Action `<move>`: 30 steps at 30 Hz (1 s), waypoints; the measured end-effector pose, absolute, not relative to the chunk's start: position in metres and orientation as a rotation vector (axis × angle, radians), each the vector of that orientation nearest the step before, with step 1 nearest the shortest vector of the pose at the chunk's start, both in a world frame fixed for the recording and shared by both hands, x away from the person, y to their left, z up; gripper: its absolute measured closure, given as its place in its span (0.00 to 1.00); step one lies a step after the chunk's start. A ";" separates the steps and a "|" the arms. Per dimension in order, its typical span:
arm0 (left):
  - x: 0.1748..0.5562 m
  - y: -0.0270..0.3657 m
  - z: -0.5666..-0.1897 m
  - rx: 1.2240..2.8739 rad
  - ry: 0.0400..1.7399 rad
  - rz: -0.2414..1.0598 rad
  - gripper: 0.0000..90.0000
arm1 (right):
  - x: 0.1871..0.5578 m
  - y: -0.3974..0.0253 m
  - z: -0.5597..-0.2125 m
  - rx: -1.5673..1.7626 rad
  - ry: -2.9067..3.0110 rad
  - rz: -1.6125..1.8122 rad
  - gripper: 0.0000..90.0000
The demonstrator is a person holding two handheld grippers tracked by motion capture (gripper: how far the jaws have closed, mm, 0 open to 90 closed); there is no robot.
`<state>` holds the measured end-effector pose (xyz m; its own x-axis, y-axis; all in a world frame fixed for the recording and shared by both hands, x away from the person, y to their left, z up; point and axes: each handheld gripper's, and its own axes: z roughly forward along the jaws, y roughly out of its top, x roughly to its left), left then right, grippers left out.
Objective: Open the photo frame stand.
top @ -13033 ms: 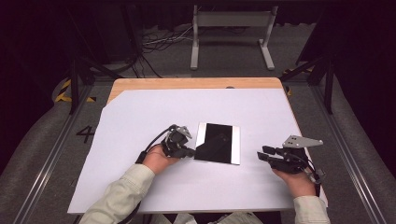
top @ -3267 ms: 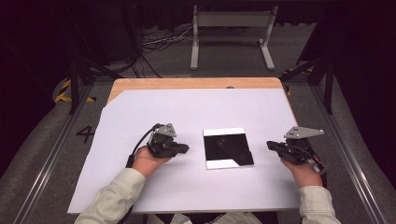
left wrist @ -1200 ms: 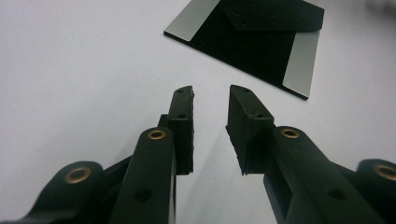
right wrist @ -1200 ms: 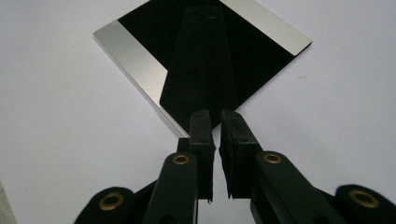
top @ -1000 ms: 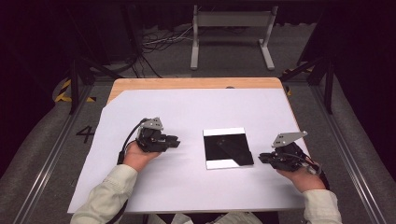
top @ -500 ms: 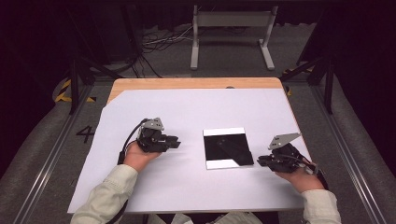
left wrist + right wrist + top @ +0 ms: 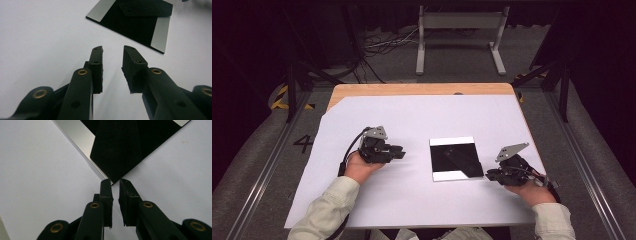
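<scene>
Lying flat right of centre on the white surface [image 7: 412, 120]: black-and-silver plate [image 7: 455, 158]. Right tool [image 7: 490, 175] sits at its near-right corner, jaws narrowly parted, gripping nothing. Left tool [image 7: 399, 151] well apart, jaws spread, empty.

A flat square panel [image 7: 455, 158] lies on the white desk [image 7: 412, 120], right of its middle. Its face is glossy black, with a pale silver strip along the far edge and another along the near edge. A black flap [image 7: 463, 161] is folded diagonally across the face, reaching to the panel's near right corner. In the right gripper view that corner [image 7: 113, 180] points straight at the gap between the jaws, just beyond their tips.
</scene>
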<state>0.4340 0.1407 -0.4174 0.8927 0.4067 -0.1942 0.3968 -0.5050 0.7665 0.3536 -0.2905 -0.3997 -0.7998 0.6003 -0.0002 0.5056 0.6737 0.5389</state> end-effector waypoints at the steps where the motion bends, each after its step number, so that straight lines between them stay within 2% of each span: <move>1: 0.434 0.141 -0.417 2.154 0.575 0.014 0.78 | 0.354 -0.291 -0.400 0.903 2.709 0.792 0.89; 30: 0.427 0.153 -0.419 2.147 0.609 0.022 0.77 | 0.366 -0.276 -0.414 0.931 2.784 0.625 0.89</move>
